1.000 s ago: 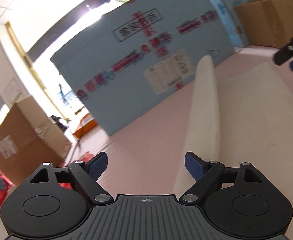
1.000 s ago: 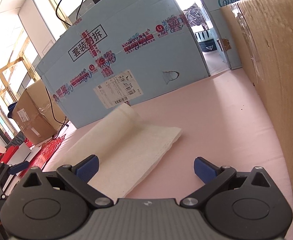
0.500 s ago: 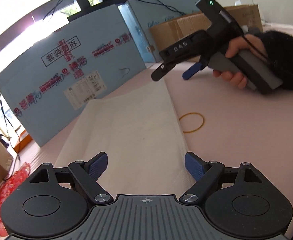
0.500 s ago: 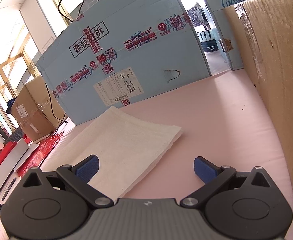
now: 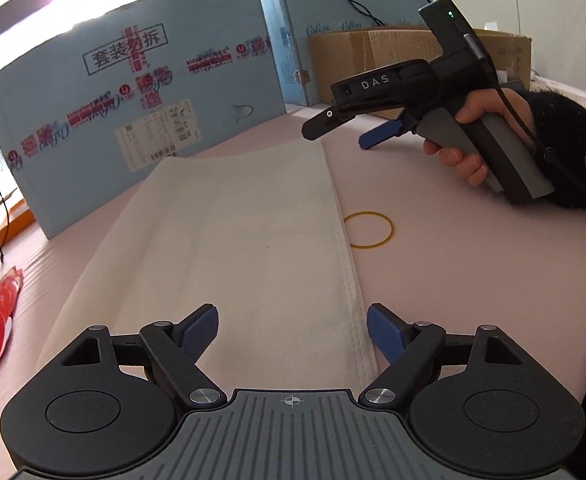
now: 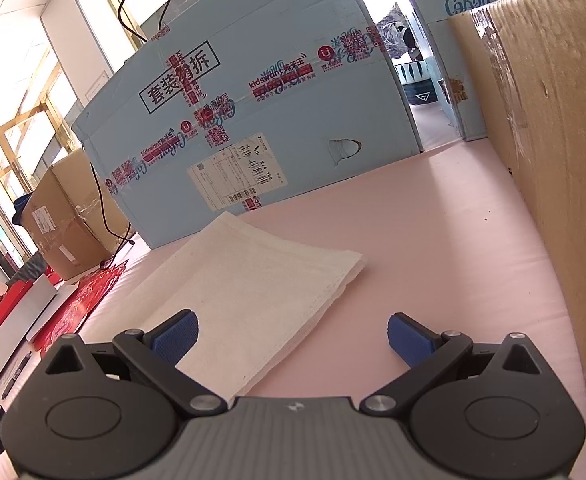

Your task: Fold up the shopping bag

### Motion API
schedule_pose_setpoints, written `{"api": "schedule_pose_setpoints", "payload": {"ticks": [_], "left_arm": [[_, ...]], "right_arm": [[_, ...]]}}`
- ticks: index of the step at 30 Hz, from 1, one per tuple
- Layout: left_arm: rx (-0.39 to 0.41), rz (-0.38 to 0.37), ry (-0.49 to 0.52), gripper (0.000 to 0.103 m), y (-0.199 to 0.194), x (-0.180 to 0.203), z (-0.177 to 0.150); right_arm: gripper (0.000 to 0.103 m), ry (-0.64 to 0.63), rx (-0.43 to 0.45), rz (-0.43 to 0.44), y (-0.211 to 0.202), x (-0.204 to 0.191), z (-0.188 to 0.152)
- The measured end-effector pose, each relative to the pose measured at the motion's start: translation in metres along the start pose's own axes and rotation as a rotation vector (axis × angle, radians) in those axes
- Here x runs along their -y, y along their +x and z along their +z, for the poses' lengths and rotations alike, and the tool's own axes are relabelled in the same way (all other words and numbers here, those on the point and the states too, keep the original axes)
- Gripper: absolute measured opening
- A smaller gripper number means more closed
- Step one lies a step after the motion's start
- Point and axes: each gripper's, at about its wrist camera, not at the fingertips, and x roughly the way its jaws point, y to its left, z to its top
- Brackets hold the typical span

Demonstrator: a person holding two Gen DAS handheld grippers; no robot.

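Shopping bag (image 5: 229, 248) near end behind left gripper (image 5: 292, 334)

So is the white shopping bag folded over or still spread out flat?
Folded over, lying flat. The shopping bag shows stacked layered edges at its corner, and its stitched edge lies on the pink table. Neither gripper holds it.

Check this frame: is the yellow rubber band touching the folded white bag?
Apart. In the left wrist view the rubber band lies on the pink table, with a strip of bare pink between it and the bag.
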Motion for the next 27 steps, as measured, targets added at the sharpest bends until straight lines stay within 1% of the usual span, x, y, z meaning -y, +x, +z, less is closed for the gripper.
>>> {"api": "schedule_pose_setpoints", "payload": {"ticks": [4,6,7,9,10,12,14,15,16,18,19,20,22,24,26,27], "left_arm": [[-0.009,0.05,-0.006,0.083,-0.003,0.0,-0.004],[-0.015,0.031,-0.055,0.081,0.0,-0.004,-0.005],[-0.014,0.011,-0.087,0.076,0.001,-0.008,-0.006],[-0.01,-0.049,-0.187,0.072,0.003,-0.021,-0.009],[-0.002,-0.058,-0.216,0.067,0.002,-0.025,-0.011],[0.01,-0.08,-0.276,0.065,0.001,-0.034,-0.012],[0.016,-0.081,-0.309,0.058,0.0,-0.041,-0.013],[0.016,-0.067,-0.309,0.049,0.0,-0.042,-0.013],[0.013,-0.035,-0.283,0.045,0.001,-0.039,-0.012],[0.008,0.037,-0.206,0.042,0.005,-0.028,-0.009],[0.011,0.047,-0.176,0.037,0.006,-0.023,-0.007],[0.015,0.054,-0.145,0.034,0.008,-0.018,-0.005],[0.022,0.056,-0.105,0.024,0.013,-0.013,-0.003],[0.024,0.068,-0.091,0.023,0.016,-0.017,-0.002],[0.019,0.078,-0.078,0.023,0.019,-0.024,-0.002],[0.016,0.076,-0.076,0.025,0.021,-0.028,-0.002]], "right_arm": [[0.103,-0.004,0.0,-0.003,0.0,0.0,-0.001],[0.103,-0.006,0.0,-0.004,0.001,-0.001,-0.001],[0.103,-0.006,0.0,-0.004,0.0,-0.001,-0.001],[0.103,-0.006,0.001,-0.004,0.0,0.0,-0.001],[0.103,-0.006,-0.002,-0.004,0.002,-0.002,0.0],[0.103,-0.006,-0.002,-0.004,0.002,-0.003,0.0],[0.103,-0.006,-0.002,-0.004,0.002,-0.002,0.0],[0.103,-0.006,-0.002,-0.003,0.002,-0.003,0.0],[0.103,-0.005,-0.003,-0.002,0.002,-0.003,0.0],[0.103,-0.004,-0.005,0.007,0.0,-0.004,-0.001],[0.103,-0.002,-0.006,0.013,-0.001,-0.005,-0.001],[0.103,-0.002,-0.004,0.025,-0.005,-0.007,-0.001],[0.103,-0.001,0.002,0.048,-0.013,-0.011,-0.003],[0.103,0.007,0.008,0.094,-0.029,-0.018,-0.01],[0.103,0.03,-0.01,0.151,-0.045,-0.024,-0.019],[0.103,0.057,-0.048,0.216,-0.055,-0.03,-0.029]]}}
